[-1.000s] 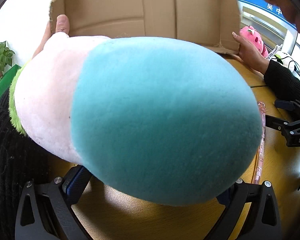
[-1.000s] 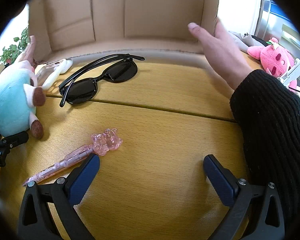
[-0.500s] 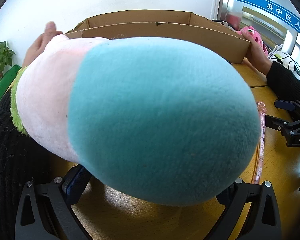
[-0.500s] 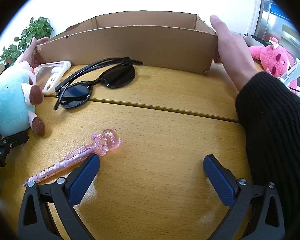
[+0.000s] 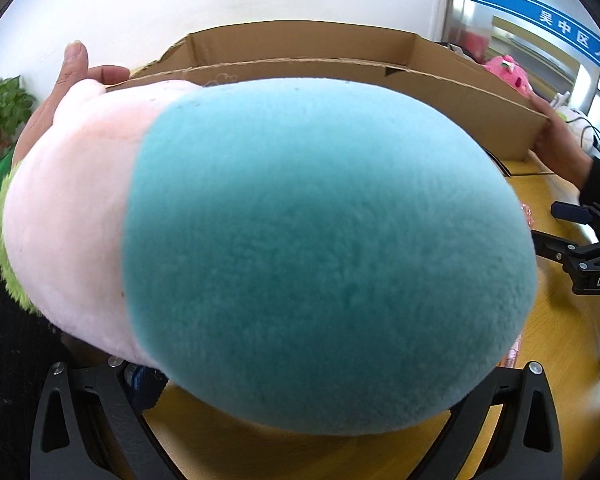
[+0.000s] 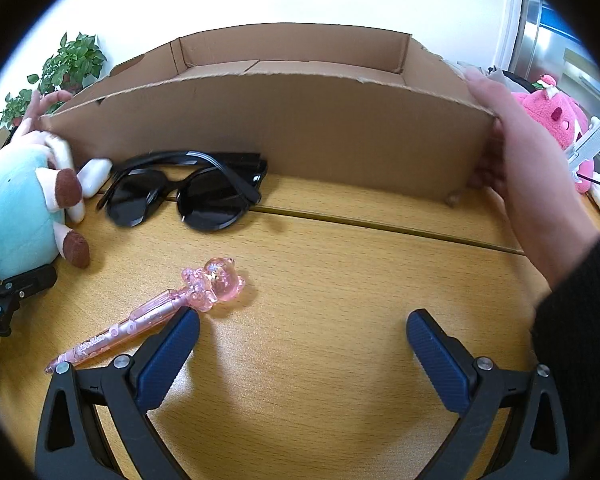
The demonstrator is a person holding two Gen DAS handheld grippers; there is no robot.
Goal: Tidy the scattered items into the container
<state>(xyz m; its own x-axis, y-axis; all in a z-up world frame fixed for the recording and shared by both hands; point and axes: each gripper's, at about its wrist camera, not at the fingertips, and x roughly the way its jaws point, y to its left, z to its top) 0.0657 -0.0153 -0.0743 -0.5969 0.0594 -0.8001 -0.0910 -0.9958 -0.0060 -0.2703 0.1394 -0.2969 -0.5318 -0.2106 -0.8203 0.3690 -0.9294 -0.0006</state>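
Left gripper [image 5: 296, 412]: the teal-and-pink plush [image 5: 300, 248] sits between its black arms and fills my left wrist view, so I can't see the pads or tell whether they're clamped on it. Right gripper [image 6: 302, 344]: jaws spread wide, nothing between the blue ribbed pads [image 6: 436, 364], hovering over the table.

Surface is a wood-grain tabletop [image 6: 360, 280] with a dark seam running across it. White wall behind, a green potted plant [image 6: 72, 64] at far left, a metal frame and a blue sign at right.

Cardboard box [image 6: 280, 132], the container, stands upright at the far side of the table, open top, torn top edge. A bare hand with a black knit sleeve [image 6: 516, 160] grips its right corner; a second hand [image 5: 60, 96] is at its left end, mostly hidden by the plush.

Plush is fuzzy and egg-shaped, brown-tipped feet, lying at the table's left.

Black sunglasses [image 6: 188, 192], glossy, folded, just in front of the box wall. A white object beside them is half hidden.

Pink translucent pen [image 6: 152, 312] with a bear-shaped top lies near my right gripper's left finger.

Pink plush [image 6: 552, 120] beyond the box, right side, partly cut off.
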